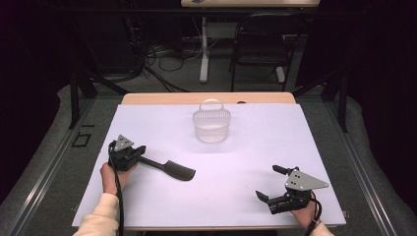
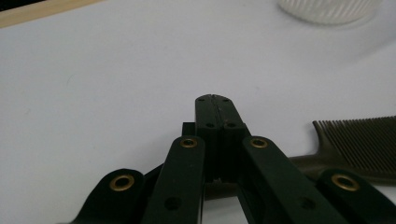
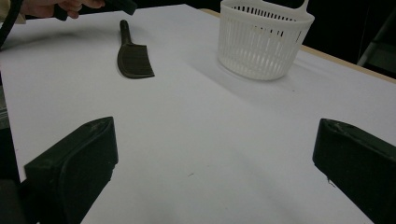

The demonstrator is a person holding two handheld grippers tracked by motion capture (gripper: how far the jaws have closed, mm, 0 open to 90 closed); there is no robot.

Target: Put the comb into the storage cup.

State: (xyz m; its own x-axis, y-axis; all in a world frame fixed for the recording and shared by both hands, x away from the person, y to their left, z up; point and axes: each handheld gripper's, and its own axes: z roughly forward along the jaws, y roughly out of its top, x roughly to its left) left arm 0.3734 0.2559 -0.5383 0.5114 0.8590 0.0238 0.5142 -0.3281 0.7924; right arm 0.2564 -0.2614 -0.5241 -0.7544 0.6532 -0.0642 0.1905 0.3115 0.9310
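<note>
A: On the left half of the white surface point(image 1: 162, 196) lies the dark comb point(image 1: 169, 168), flat, its handle pointing at the left hand-held gripper point(image 1: 136, 153), its teeth end away from it.

B: Does that gripper have it?

A: Its jaws are pressed together, that much the left gripper view shows. In that same view the comb point(image 2: 359, 149) runs off to the side and its handle passes under the linkage, so I can't tell whether the tips pinch the handle or merely closed beside it.

B: And the other hand?

A: The right hand-held gripper point(image 1: 269, 186) rests near the front right corner, jaws spread wide, nothing between them. My guess is it's parked while the left does the work.

B: Where would the comb go?

A: Likely into the white basket point(image 1: 212, 125), upright well behind the comb, towards the far edge. The right gripper view shows its slatted wall and handle point(image 3: 261, 42) clearly; the left gripper view catches just its base.
</note>
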